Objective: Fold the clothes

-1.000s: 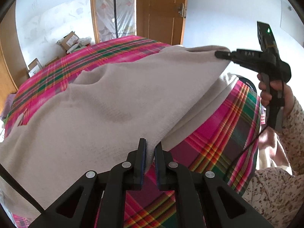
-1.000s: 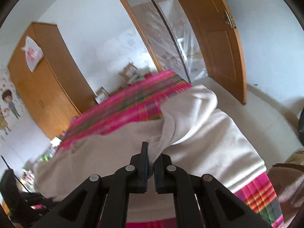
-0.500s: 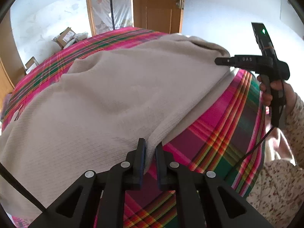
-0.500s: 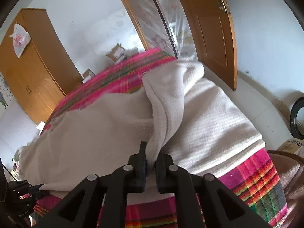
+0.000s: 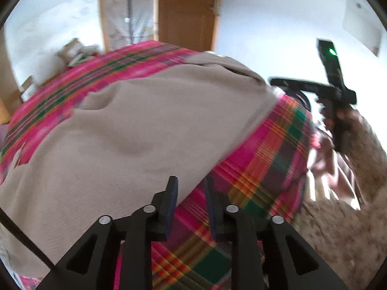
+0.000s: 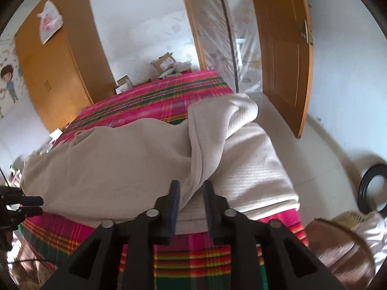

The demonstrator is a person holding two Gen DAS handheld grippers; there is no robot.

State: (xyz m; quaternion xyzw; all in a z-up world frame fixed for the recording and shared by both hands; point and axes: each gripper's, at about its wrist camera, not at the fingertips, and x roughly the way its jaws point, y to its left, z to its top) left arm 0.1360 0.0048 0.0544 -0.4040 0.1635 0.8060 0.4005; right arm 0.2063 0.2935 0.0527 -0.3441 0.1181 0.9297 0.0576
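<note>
- At the near edge of the bed, the left gripper [image 5: 189,188] is seen with its jaws parted; the hem of the beige garment [image 5: 135,130] passes just at the tip of the left finger, and only the plaid bedspread [image 5: 266,149] lies in the gap.
- Whether the cloth is touched by that finger cannot be told, as the left wrist view is blurred.
- Over the garment's folded ridge, the right gripper [image 6: 189,193] is likewise held apart, with a thick roll of the beige garment [image 6: 135,169] lying between the fingers but not pinched.
- Half a second earlier both grippers were clamped on the fabric; the jaws have since been opened and the cloth has been let go.
- Compared with one second ago, the garment has been lowered from its raised, stretched state and is now laid flat on the bed.
- From the left wrist view the right gripper [image 5: 278,82] is shown just beside the garment's far corner, gripped in a hand [image 5: 338,118] with a patterned sleeve.
- From the right wrist view the left gripper [image 6: 36,205] is seen at the garment's left edge.
- The bed is covered by the pink, green and orange plaid bedspread [image 6: 150,96].
- Behind it a wooden wardrobe [image 6: 55,72], cardboard boxes [image 6: 164,62], a plastic-covered doorway [image 6: 217,36] and an open wooden door [image 6: 285,48] are visible against white walls.
</note>
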